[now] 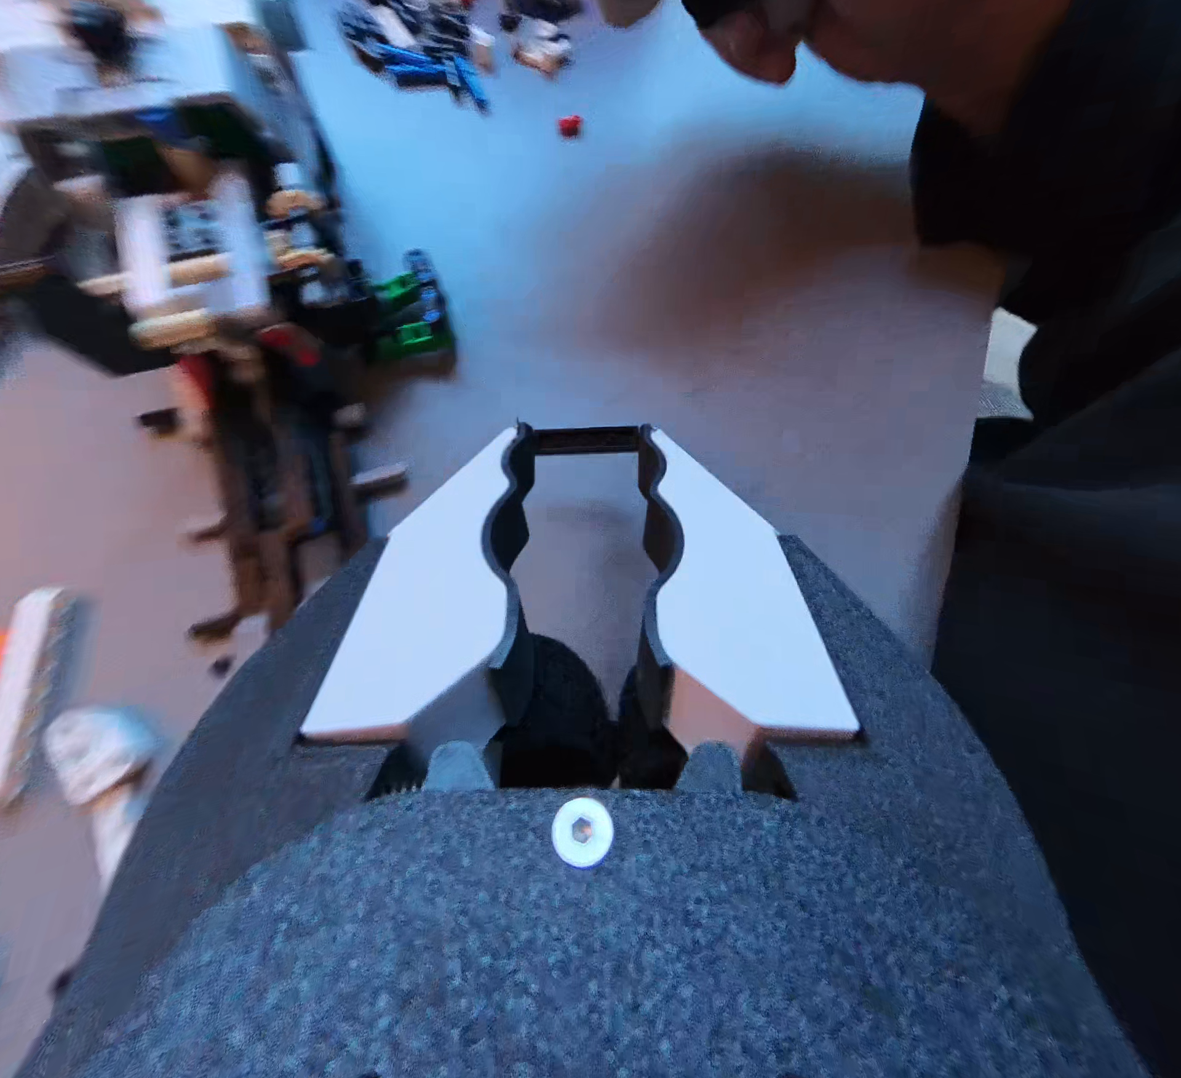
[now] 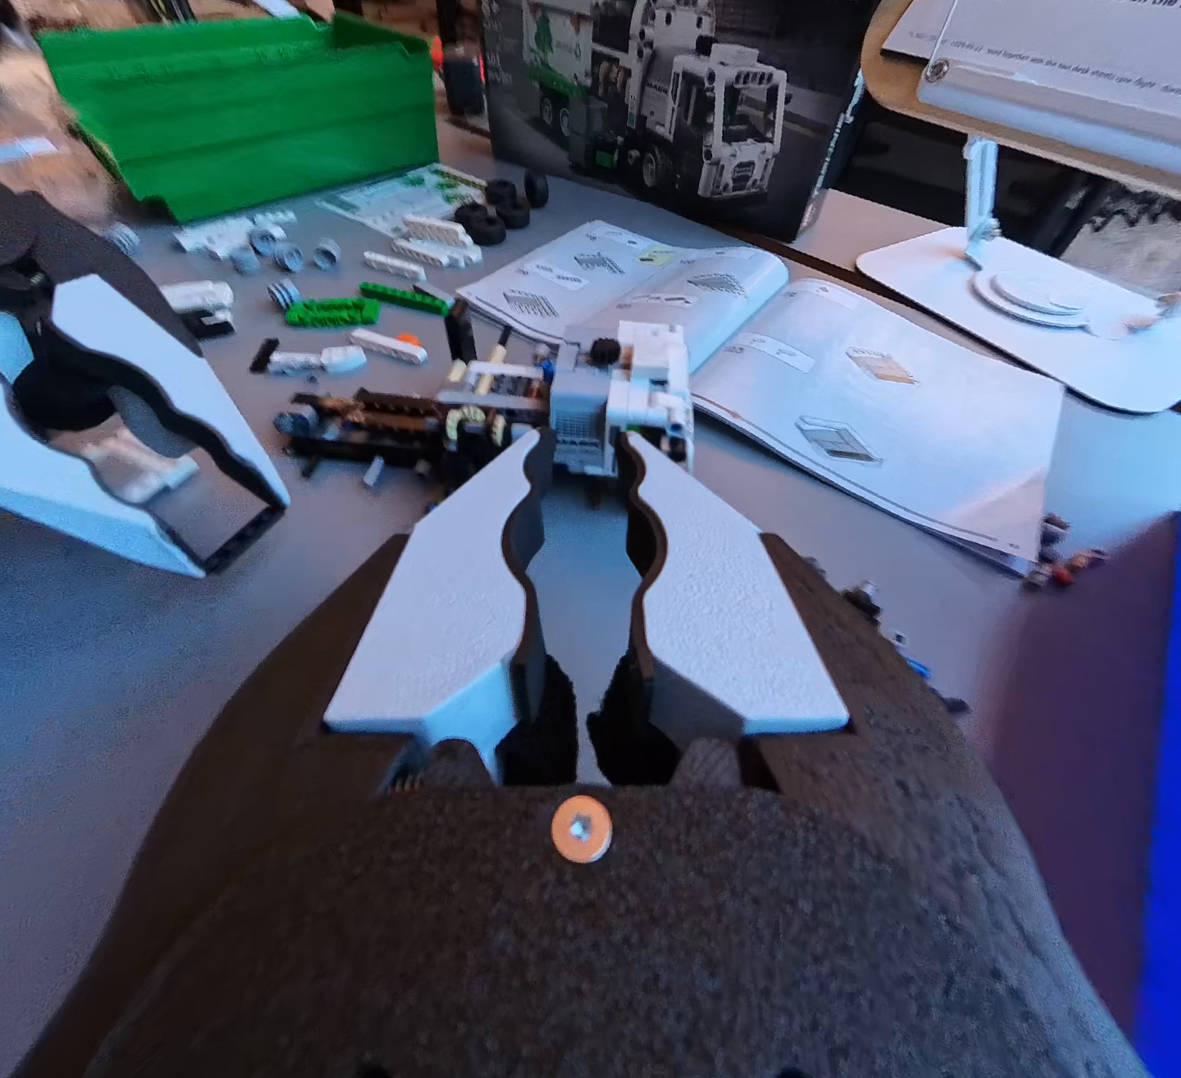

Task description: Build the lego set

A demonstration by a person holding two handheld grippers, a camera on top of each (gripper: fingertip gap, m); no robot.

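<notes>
**Black beam in one claw, truck at the other**

The left claw [image 1: 586,440] pinches a thin black beam [image 1: 586,441] at frame centre. The right claw [image 2: 585,440], narrowly parted, flanks the half-built white truck [image 2: 613,402] mid-frame on the worktop [image 2: 160,632], touching unclear.

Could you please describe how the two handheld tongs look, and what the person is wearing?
Both tongs look alike. The left tongs and the right tongs each have two flat white fingers with wavy black inner pads, set in a dark speckled body. A round silver screw sits in the middle of the body. No cables show. The person wears a black sleeve.
</notes>
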